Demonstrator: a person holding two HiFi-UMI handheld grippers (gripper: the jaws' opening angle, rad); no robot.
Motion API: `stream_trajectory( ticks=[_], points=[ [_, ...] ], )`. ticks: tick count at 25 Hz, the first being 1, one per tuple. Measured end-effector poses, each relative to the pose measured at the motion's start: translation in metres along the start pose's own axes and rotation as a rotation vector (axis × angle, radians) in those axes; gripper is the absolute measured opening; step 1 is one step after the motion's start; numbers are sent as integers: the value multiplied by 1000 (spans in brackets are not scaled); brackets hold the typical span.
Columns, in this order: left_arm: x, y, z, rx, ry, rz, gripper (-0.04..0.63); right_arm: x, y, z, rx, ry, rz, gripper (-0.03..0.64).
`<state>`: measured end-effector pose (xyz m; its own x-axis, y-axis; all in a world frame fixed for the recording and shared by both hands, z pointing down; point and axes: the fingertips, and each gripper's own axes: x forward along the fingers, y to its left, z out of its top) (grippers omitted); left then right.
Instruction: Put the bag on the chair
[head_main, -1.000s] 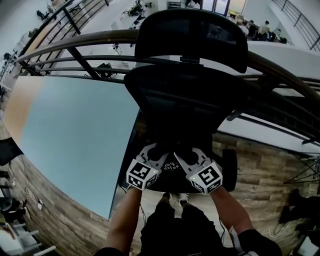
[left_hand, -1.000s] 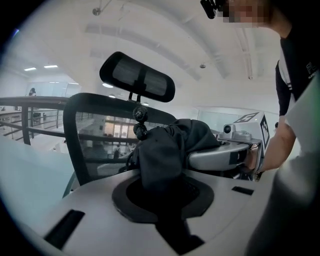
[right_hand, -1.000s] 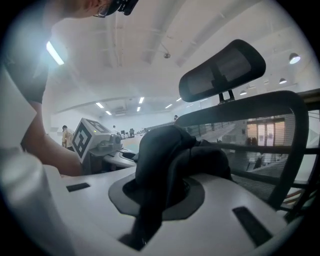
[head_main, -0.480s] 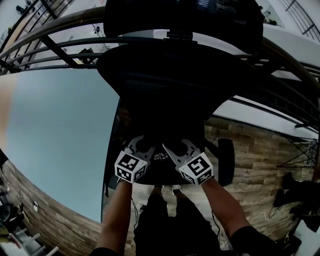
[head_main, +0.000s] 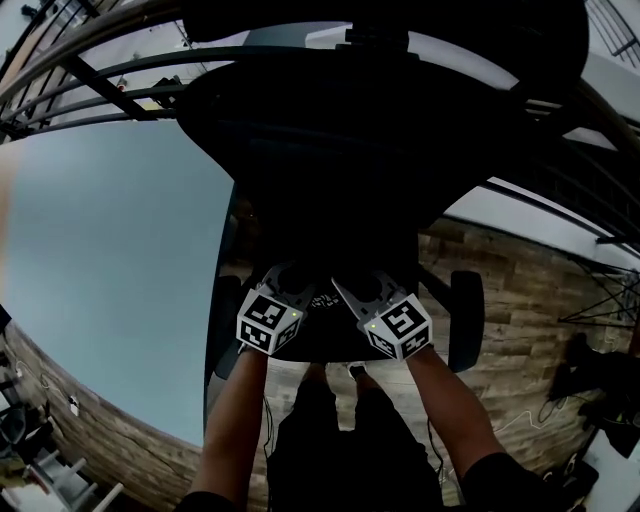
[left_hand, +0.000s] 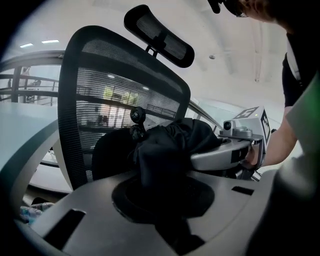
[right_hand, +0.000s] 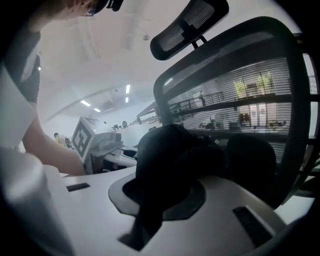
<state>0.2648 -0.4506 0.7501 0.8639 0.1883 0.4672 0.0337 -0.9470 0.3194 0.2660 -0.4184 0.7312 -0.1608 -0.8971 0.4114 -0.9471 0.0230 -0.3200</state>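
A black mesh office chair (head_main: 360, 140) fills the head view in front of me, its headrest (left_hand: 160, 35) above the back (left_hand: 110, 110). The bag (head_main: 325, 322) is black fabric, held low at the chair's front edge between both grippers. My left gripper (head_main: 288, 285) is shut on a bunch of the bag's fabric (left_hand: 167, 150). My right gripper (head_main: 365, 290) is shut on another bunch of it (right_hand: 172, 155). The two grippers sit close side by side, and each shows in the other's view: right gripper (left_hand: 235, 145), left gripper (right_hand: 95, 140). The seat is too dark to see where the bag rests.
The chair's right armrest (head_main: 466, 320) stands beside my right gripper. Behind the chair runs a curved wooden handrail with a dark metal railing (head_main: 90, 85) and a glass panel (head_main: 120, 260). Wood plank floor (head_main: 530, 300) lies around, with the person's legs and shoes (head_main: 345, 380) below.
The chair has grown larger and nearer in the head view, its back now filling the top. Both grippers stay shut on the bag and keep their spacing.
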Motion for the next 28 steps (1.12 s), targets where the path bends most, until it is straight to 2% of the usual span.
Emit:
stream_trajectory(
  ticks=[4,9,14,16,21,25,28],
  points=[
    [8,5,-1,8,0,-3,78,4,-9,-3,9,-7,-2,45],
    [15,10,-5,66,-2,15,81,7,-16,-9,38,-31,-25,46],
    [26,17,-3,137,-7,81,92,7,-29,-12,54,-42,-45,46],
    [30,18,-4,141,-12,102,97,5,-34,-14,48,-38,-59,46],
    [42,27,-18,150,35,139,108,12,-48,-30,-33,26,-124,46],
    [48,35,-20,147,57,139,128,20,-60,-34,-45,46,-182,51],
    [50,40,-20,149,72,170,189,19,-68,-37,-39,62,-239,99]
  ],
)
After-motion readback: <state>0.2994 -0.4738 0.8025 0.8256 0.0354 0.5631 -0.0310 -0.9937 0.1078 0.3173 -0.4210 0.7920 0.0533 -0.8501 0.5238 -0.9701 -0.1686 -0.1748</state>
